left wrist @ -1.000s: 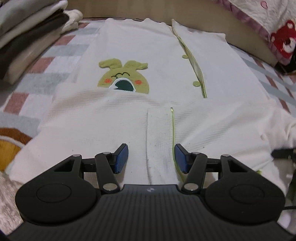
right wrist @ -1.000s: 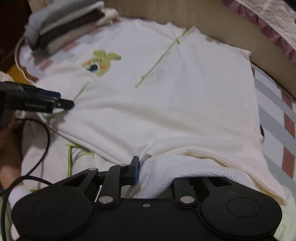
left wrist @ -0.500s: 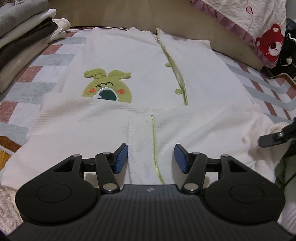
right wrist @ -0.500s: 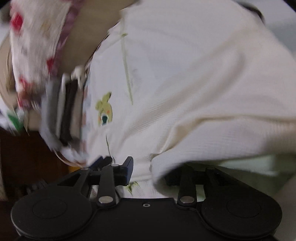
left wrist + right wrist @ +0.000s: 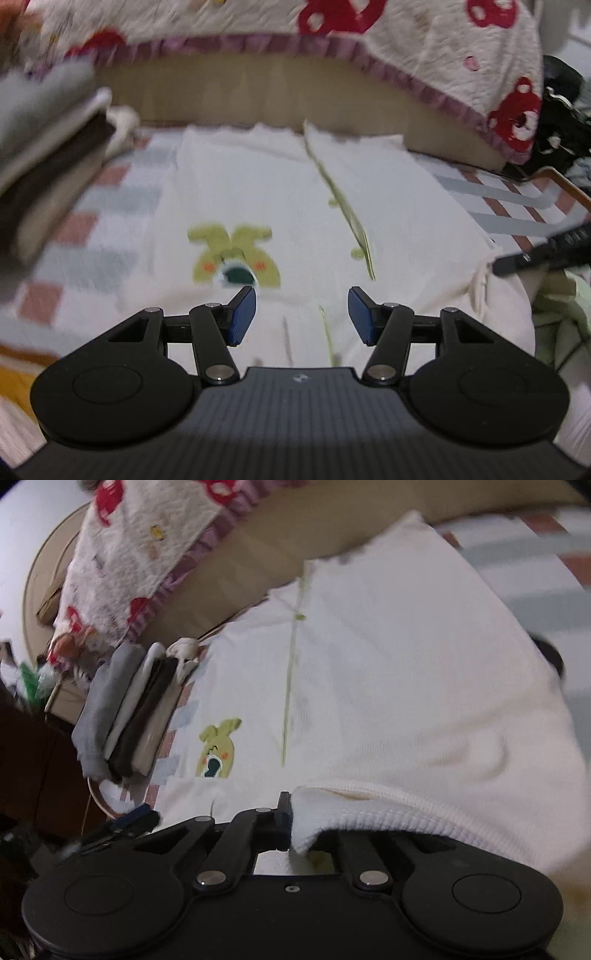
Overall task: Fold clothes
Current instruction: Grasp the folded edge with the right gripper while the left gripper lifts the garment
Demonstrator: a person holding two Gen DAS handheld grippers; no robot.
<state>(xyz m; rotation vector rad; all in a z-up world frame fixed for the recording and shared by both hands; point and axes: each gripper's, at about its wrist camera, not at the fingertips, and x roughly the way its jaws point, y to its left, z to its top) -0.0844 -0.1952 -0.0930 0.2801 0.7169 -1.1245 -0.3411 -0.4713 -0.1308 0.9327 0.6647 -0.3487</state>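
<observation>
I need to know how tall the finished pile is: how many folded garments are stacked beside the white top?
4 show in the stack of folded clothes: grey, white, dark brown, beige nearest the cream waffle-knit top. More may be hidden.

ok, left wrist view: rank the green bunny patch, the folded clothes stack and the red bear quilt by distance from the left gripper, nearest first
1. Green bunny patch: on the white garment, just ahead of the left gripper, slightly left.
2. Folded clothes stack: far left, further back.
3. Red bear quilt: across the back, draped over the headboard.
</observation>
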